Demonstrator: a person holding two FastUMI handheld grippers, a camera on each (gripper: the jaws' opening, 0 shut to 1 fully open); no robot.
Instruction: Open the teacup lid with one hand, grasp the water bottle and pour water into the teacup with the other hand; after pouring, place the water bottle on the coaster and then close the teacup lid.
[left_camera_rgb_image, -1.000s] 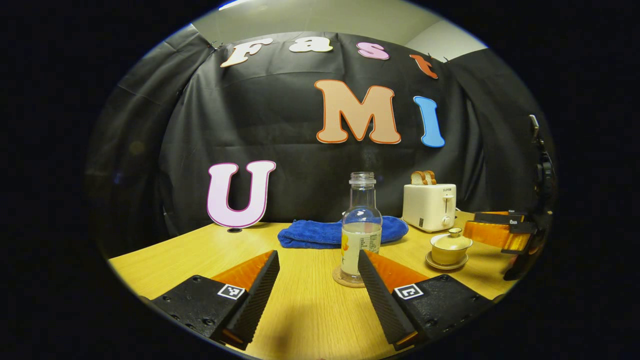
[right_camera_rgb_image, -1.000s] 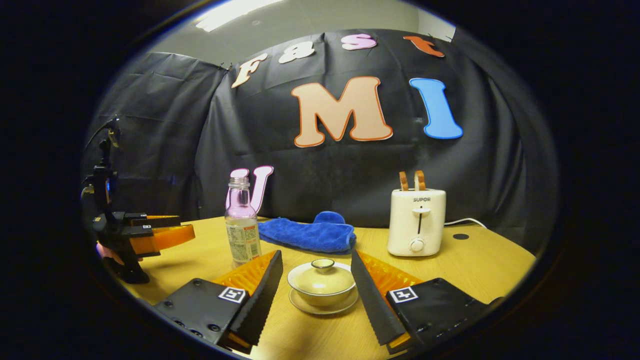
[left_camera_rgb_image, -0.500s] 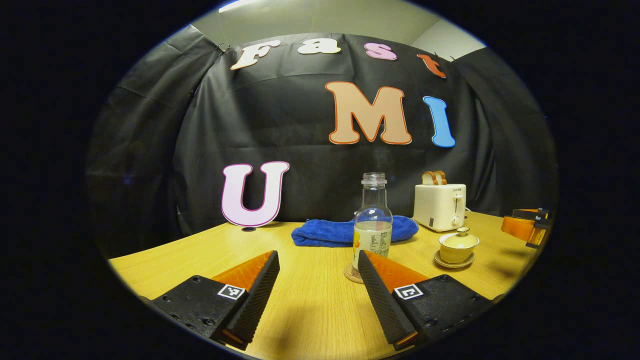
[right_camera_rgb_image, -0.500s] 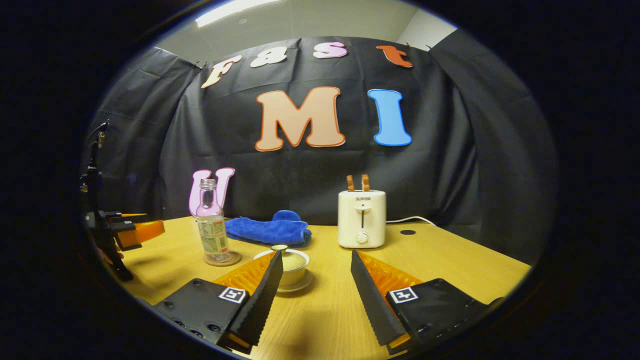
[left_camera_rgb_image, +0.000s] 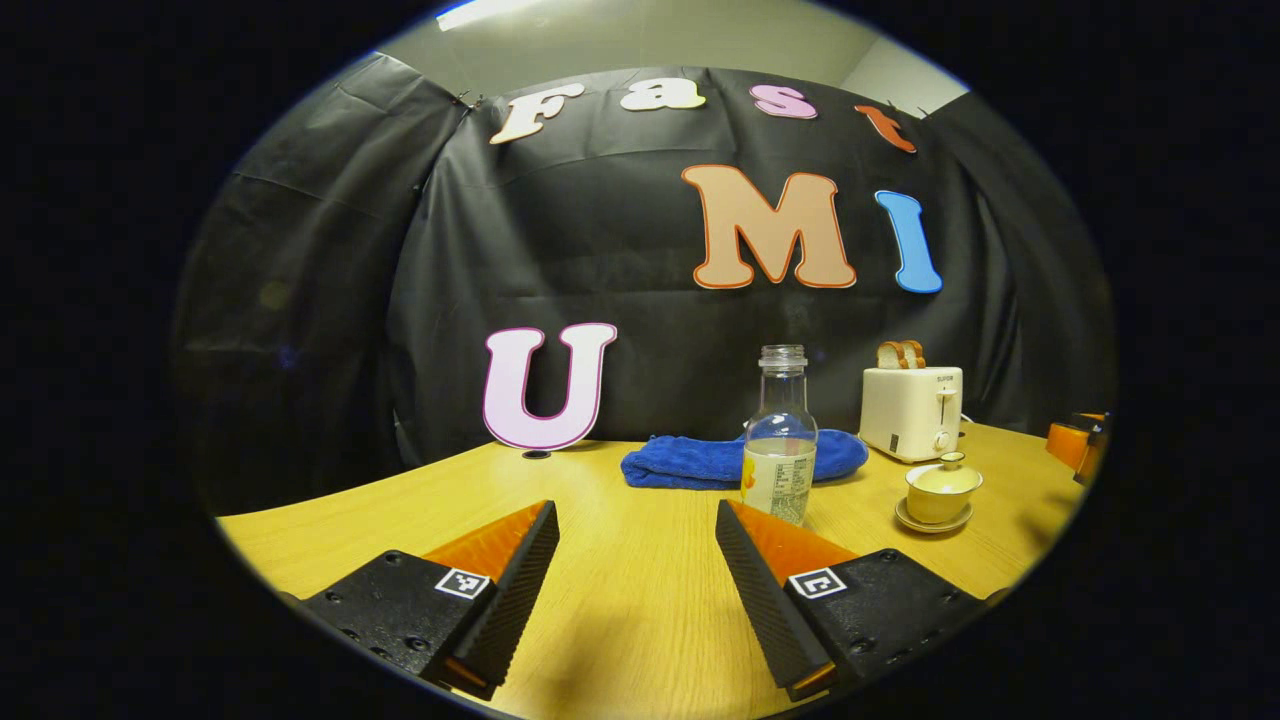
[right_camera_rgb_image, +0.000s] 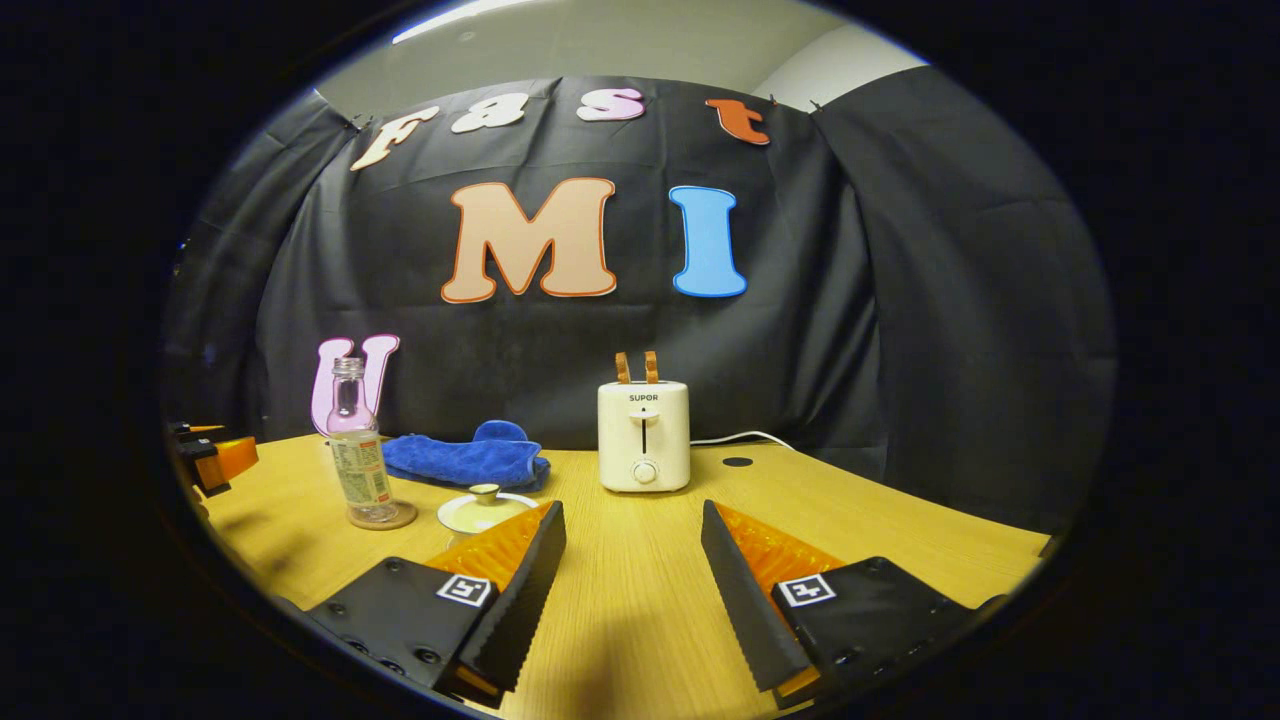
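Black cloth backs the booth, and below it we see a pale wooden table carrying everything we need. Both our tools hang above the near edge with nothing in them: the left gripper and the right gripper each have their jaws spread wide apart.

From the right gripper view, the water bottle stands upright on its round coaster at the far left, uncapped and partly filled. Just right of it sits the teacup, lid on, its small knob on top; our own left finger hides part of it. From the left gripper view the teacup rests on its saucer, near the toaster, with a blue towel behind the bottle.

We judge the lid light, glazed, slippery and breakable, so we would pinch the knob squarely and lift straight up. We judge the bottle smooth and bottom-heavy with liquid; we would grip its labelled lower body, firmly, since the open neck will spill if it tilts early.
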